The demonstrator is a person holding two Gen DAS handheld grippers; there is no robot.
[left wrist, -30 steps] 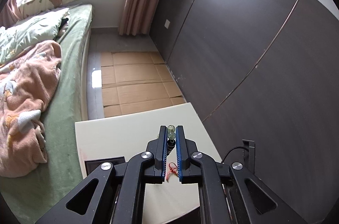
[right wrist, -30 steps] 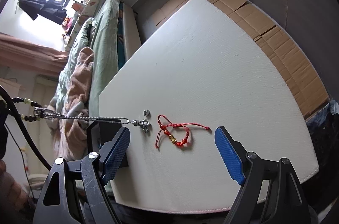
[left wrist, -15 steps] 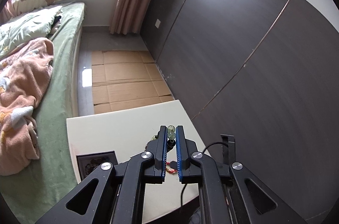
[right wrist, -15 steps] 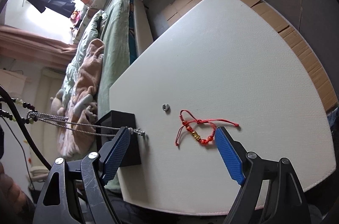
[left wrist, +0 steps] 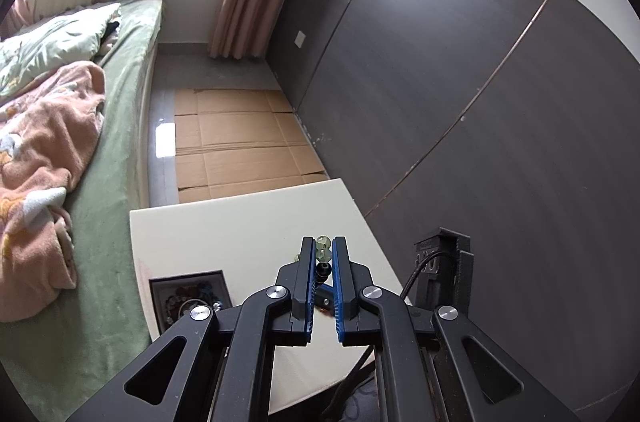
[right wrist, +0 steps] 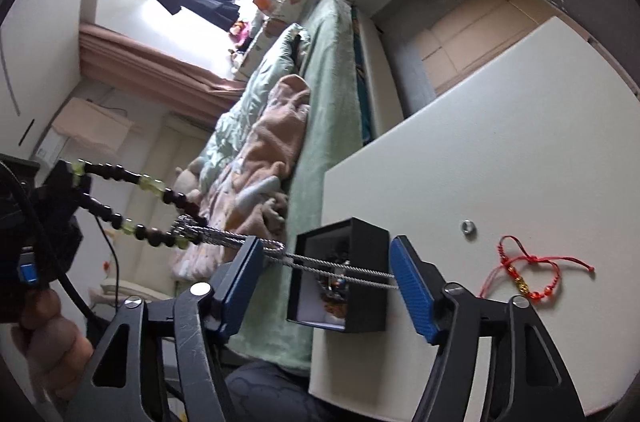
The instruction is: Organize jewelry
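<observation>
My left gripper (left wrist: 323,254) is shut on a bead bracelet (left wrist: 323,249) of dark and pale green beads, held above the white table (left wrist: 240,226). In the right wrist view the bracelet (right wrist: 132,198) hangs from the left gripper at the far left, with a silver chain (right wrist: 320,264) caught in it. The chain stretches across between my right gripper's (right wrist: 326,268) open fingers, over a black jewelry box (right wrist: 352,274). The box also shows in the left wrist view (left wrist: 188,296). A red string bracelet (right wrist: 528,272) and a small silver ring (right wrist: 467,227) lie on the table (right wrist: 520,150).
A bed with green sheets (left wrist: 116,142) and a pink blanket (left wrist: 44,150) runs along the table's left side. A dark panelled wall (left wrist: 460,82) is to the right. Flattened cardboard (left wrist: 236,142) covers the floor beyond the table. A cable and black mount (left wrist: 440,262) stand at the table's right edge.
The left gripper has lifted the bead bracelet, and the silver chain came up off the table with it. The right gripper has shifted left, so the box and chain now sit between its fingers.
</observation>
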